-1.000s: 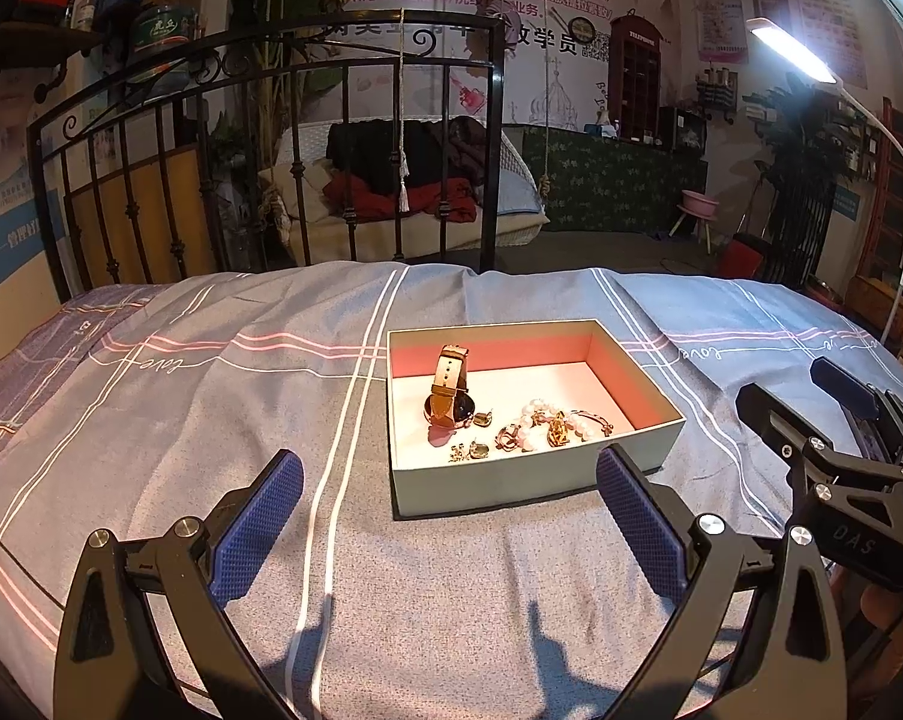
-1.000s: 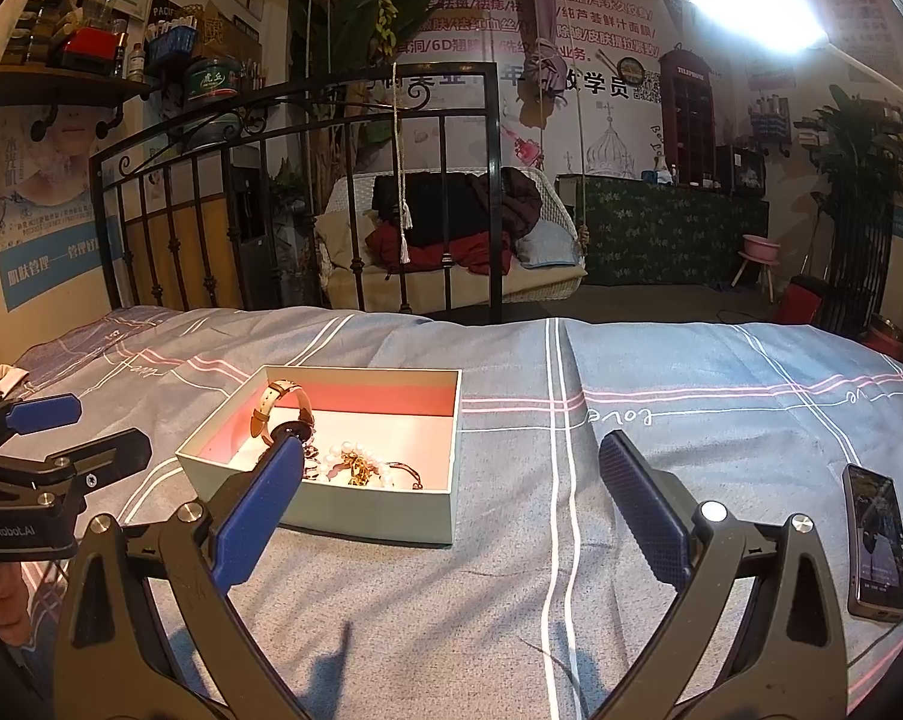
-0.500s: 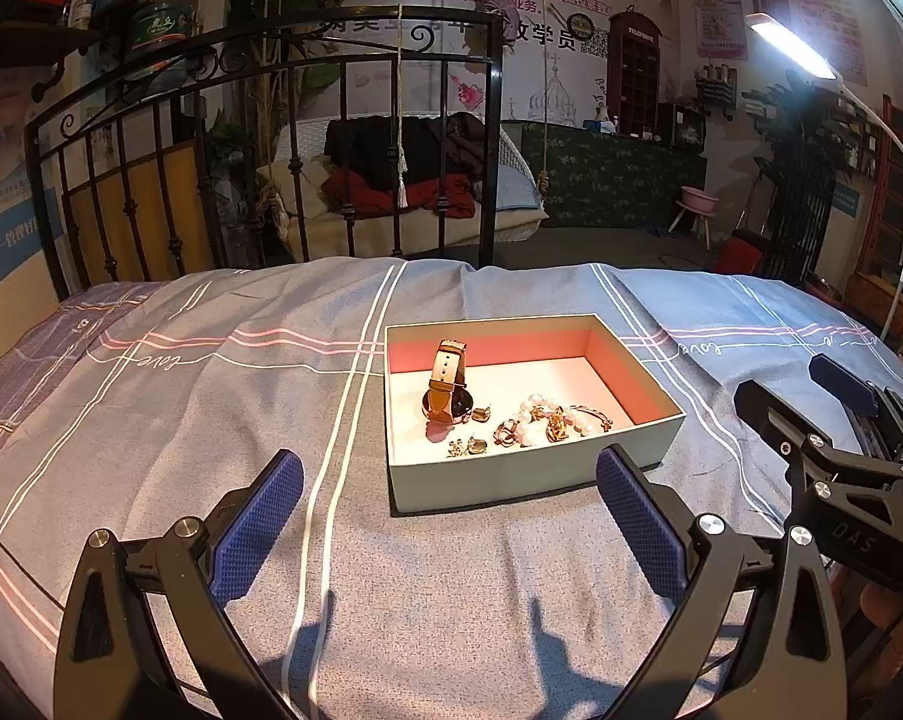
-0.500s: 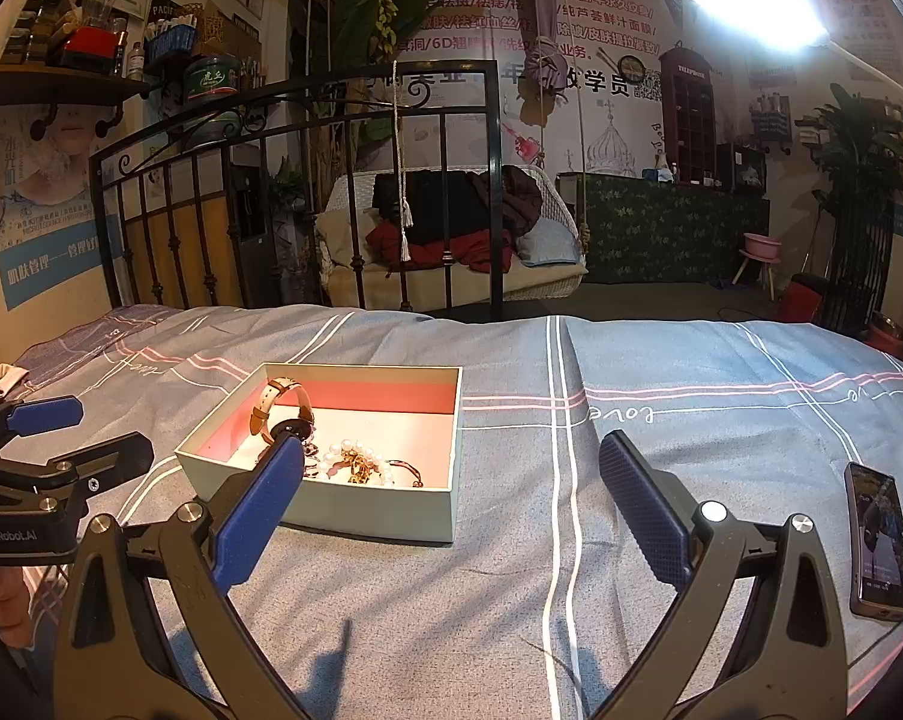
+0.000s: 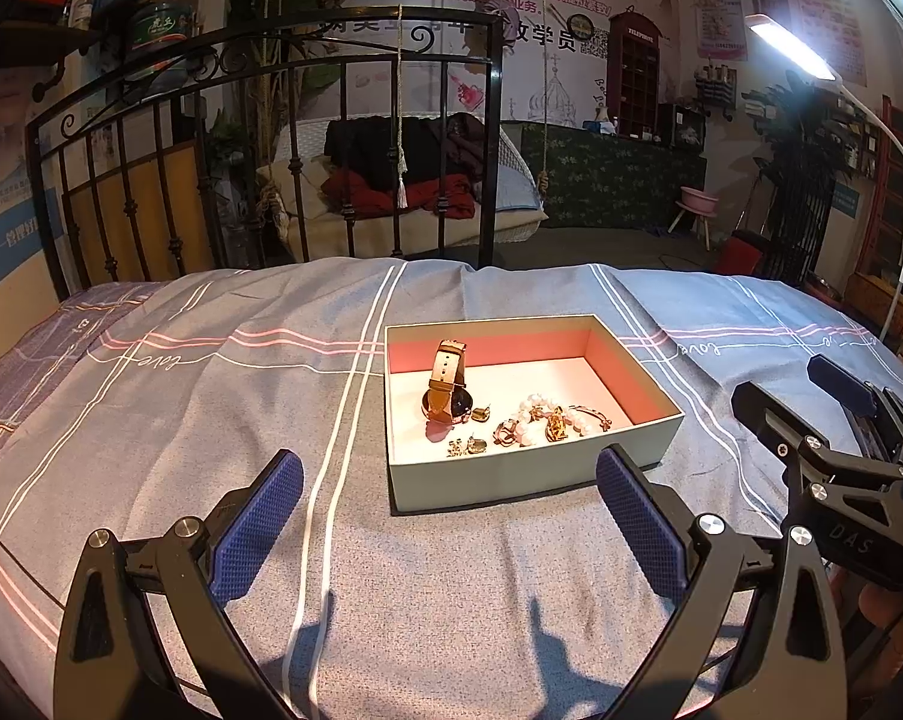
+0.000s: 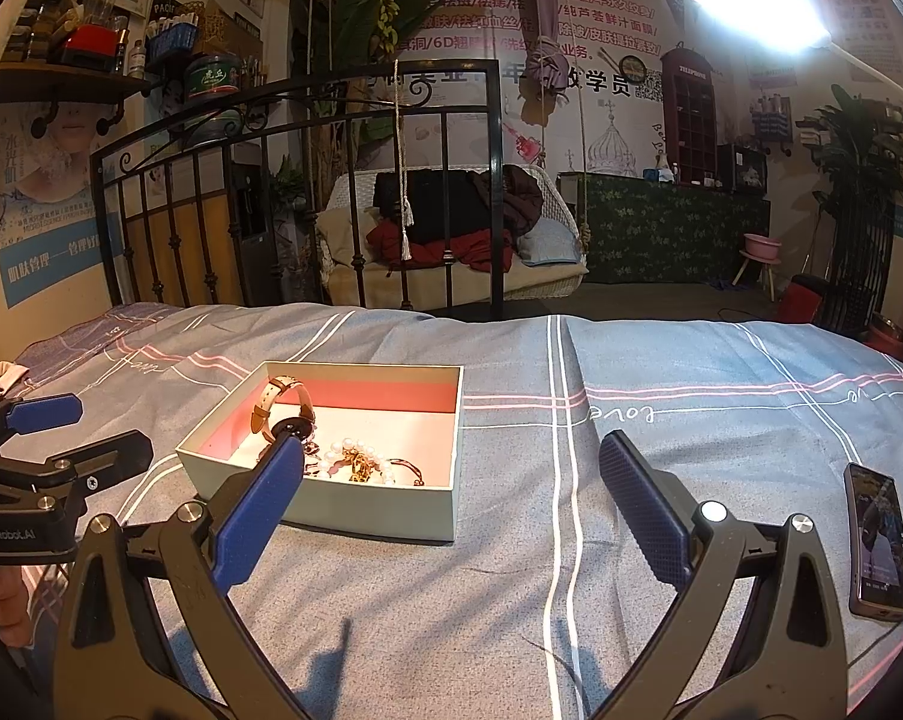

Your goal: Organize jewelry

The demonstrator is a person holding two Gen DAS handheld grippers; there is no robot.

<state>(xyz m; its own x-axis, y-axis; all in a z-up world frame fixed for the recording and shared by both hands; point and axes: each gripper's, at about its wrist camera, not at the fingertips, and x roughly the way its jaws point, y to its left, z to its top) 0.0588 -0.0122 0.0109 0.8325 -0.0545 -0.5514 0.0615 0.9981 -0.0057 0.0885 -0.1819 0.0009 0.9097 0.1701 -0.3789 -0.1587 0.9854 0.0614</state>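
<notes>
A bed covered with a grey-blue striped sheet (image 5: 169,432) fills the lower half of both views. On it sits a shallow, open, pale green box (image 5: 529,471) with a pink and white inside, just right of centre in the left wrist view and left of centre in the right wrist view (image 6: 355,504).

Inside the box, a watch (image 5: 446,381) with a tan strap stands on its edge toward the back left. In front of it lie a pearl bracelet (image 5: 541,420), gold pieces and small earrings (image 5: 468,446), bunched near the front wall.

The left gripper (image 5: 448,516) hovers over the sheet at the bottom of its view, its blue-padded jaws spread wide and holding nothing, with the box just beyond them. The right gripper (image 6: 451,507) hovers likewise, jaws spread wide and empty, its left pad overlapping the box's near corner in the frame.

A smartphone (image 6: 877,540) lies on the sheet at the lower right of the right wrist view. A black iron bed rail (image 5: 283,138) crosses the upper half.
</notes>
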